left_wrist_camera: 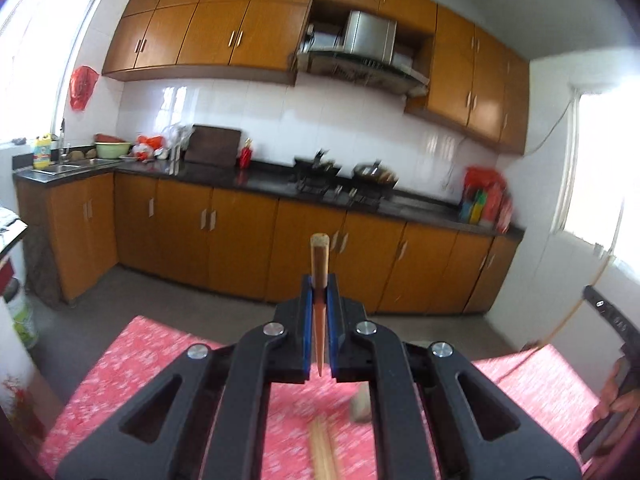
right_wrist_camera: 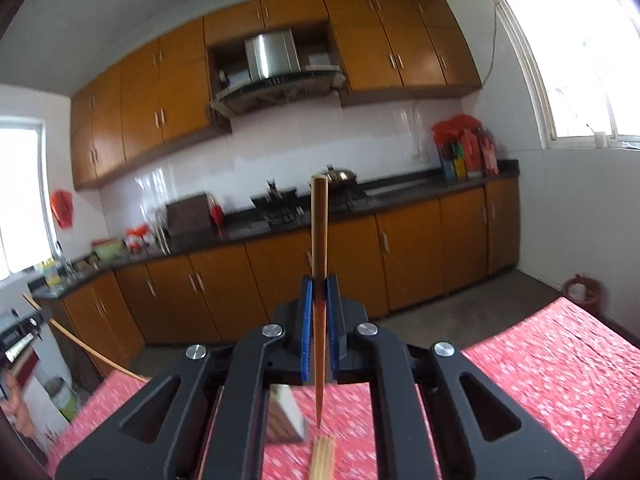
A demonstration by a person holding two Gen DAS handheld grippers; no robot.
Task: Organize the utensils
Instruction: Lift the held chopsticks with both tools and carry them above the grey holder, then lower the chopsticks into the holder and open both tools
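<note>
My left gripper point(left_wrist_camera: 319, 286) is shut on a wooden chopstick point(left_wrist_camera: 319, 258) that runs between the blue pads, blunt end forward, pointed end back. My right gripper point(right_wrist_camera: 319, 286) is shut on another wooden chopstick point(right_wrist_camera: 319, 232), held the same way. Both are raised above a table with a red patterned cloth point(left_wrist_camera: 132, 356) point(right_wrist_camera: 560, 360). A bundle of loose chopsticks point(left_wrist_camera: 324, 452) point(right_wrist_camera: 322, 458) lies on the cloth below each gripper. A metal utensil holder point(right_wrist_camera: 286, 414) lies tilted on the cloth; a blurred part of it shows in the left wrist view point(left_wrist_camera: 362, 404).
Orange kitchen cabinets and a dark countertop point(left_wrist_camera: 264, 178) with a stove and pans point(left_wrist_camera: 340, 178) lie across the room. The other gripper and the hand on it show at the right edge point(left_wrist_camera: 616, 368). A white appliance point(right_wrist_camera: 40, 360) stands at the left.
</note>
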